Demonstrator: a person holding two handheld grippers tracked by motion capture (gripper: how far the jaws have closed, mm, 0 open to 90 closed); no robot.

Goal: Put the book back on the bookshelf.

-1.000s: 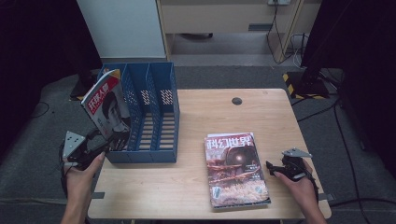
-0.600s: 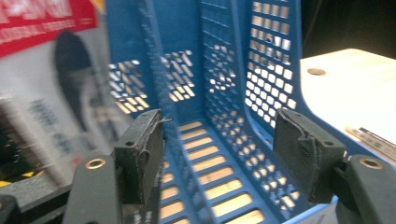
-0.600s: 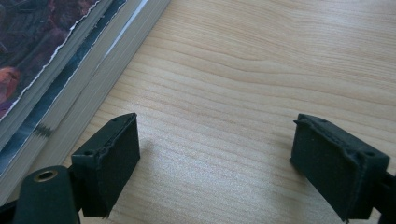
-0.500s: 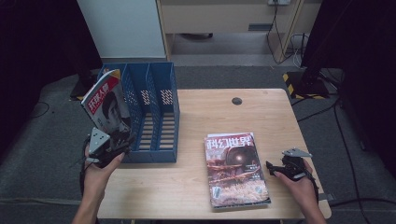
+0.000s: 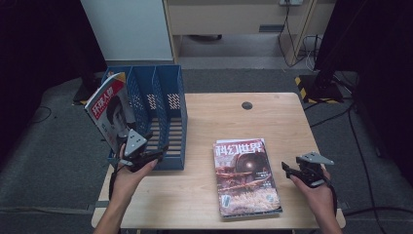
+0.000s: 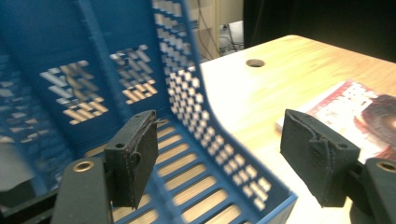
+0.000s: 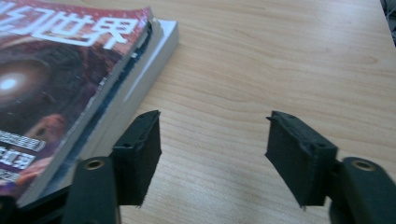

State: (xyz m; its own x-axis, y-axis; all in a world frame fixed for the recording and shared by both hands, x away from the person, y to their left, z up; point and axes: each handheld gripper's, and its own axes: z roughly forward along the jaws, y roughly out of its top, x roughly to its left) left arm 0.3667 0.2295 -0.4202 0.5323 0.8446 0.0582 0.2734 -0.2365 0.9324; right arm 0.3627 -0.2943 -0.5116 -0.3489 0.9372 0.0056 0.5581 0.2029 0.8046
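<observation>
Right gripper view: right gripper (image 7: 212, 154), jaws apart and just been closing on nothing, sits just right of the magazine stack (image 7: 70, 79), whose long axis runs away from it.

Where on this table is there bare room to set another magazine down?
Free: the wood between the blue file rack and the magazine stack, and the far strip around the cable hole. Crowded: the left edge, where the left gripper sits at the rack holding an upright magazine.

Light wooden table (image 5: 234, 122) on grey carpet (image 5: 53, 156), pale cabinet (image 5: 229, 19) behind, dark surroundings.
</observation>
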